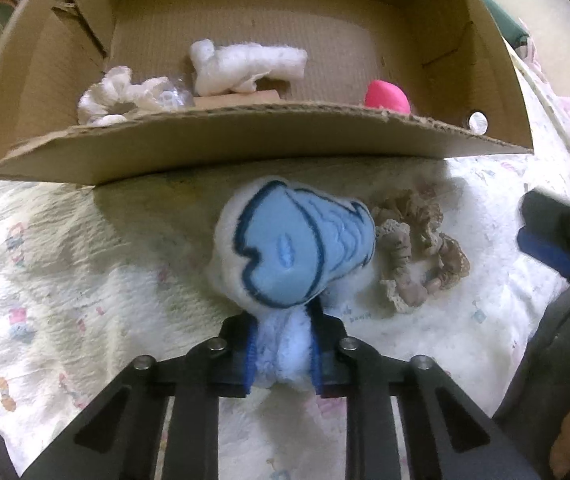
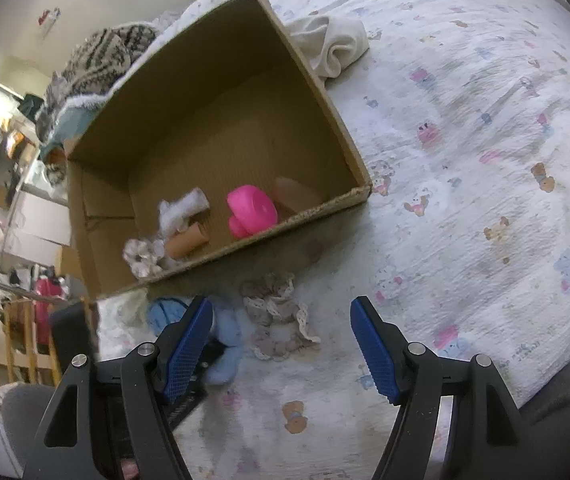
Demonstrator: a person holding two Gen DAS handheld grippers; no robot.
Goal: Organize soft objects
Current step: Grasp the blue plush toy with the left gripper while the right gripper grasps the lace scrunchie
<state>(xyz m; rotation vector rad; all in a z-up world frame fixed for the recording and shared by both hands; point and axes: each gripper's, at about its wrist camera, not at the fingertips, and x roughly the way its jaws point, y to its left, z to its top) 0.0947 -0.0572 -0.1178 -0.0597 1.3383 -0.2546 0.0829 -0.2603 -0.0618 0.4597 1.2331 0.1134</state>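
I'm gripping a fluffy white-and-blue plush toy [image 1: 293, 244] in my left gripper [image 1: 283, 344] near the cardboard box's [image 1: 245, 140] front edge; my right gripper [image 2: 281, 344] is hanging wide open.

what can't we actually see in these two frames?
- Plush: the part inside the left tool is hidden by the fingers; in the right wrist view a finger covers most of it.
- Pink toy: lower half cut off by the box wall, left view.
- Scrunchie: blurred, right view.

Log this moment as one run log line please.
left tool: shut on blue plush toy | right tool: open, empty | beige scrunchie: on bed | cardboard box: not yet reached
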